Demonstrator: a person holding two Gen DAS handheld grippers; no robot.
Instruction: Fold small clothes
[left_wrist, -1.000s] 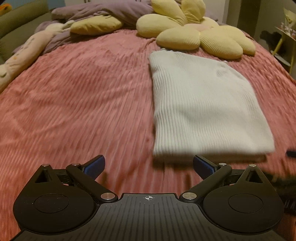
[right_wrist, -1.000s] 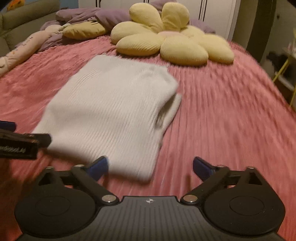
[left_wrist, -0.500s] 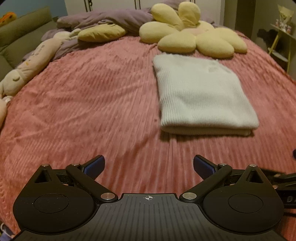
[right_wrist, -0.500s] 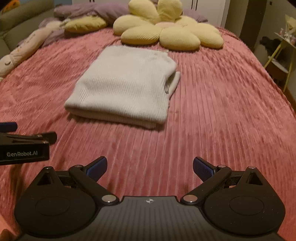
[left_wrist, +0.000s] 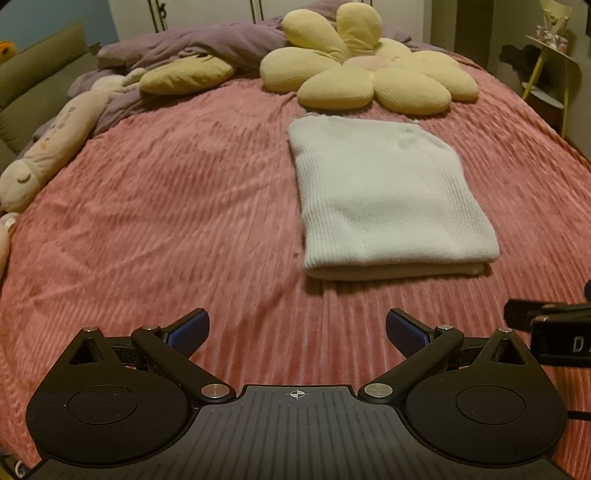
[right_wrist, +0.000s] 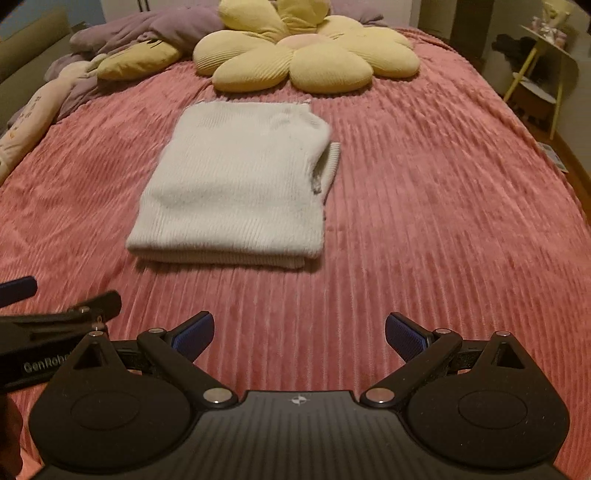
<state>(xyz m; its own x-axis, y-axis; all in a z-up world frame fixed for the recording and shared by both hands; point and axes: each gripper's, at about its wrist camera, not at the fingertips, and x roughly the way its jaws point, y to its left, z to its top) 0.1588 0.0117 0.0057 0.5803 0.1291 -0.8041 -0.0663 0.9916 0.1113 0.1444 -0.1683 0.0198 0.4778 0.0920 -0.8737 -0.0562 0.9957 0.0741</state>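
A white ribbed knit garment (left_wrist: 388, 195) lies folded into a rectangle on the pink ribbed bedspread (left_wrist: 166, 206); it also shows in the right wrist view (right_wrist: 236, 184), with a cuff sticking out on its right side. My left gripper (left_wrist: 297, 330) is open and empty, held back from the garment's near edge. My right gripper (right_wrist: 299, 332) is open and empty, also short of the garment. Each gripper appears at the edge of the other's view.
A yellow flower-shaped cushion (left_wrist: 369, 77) lies just behind the garment. A purple duvet (left_wrist: 192, 48), a yellow pillow (left_wrist: 184, 75) and a long plush toy (left_wrist: 48, 147) lie at the back left. A yellow side table (left_wrist: 550, 66) stands off the bed's right.
Both grippers have pulled back from the folded garment, which now lies farther ahead. The garment itself has stayed in place, and both grippers remain open.
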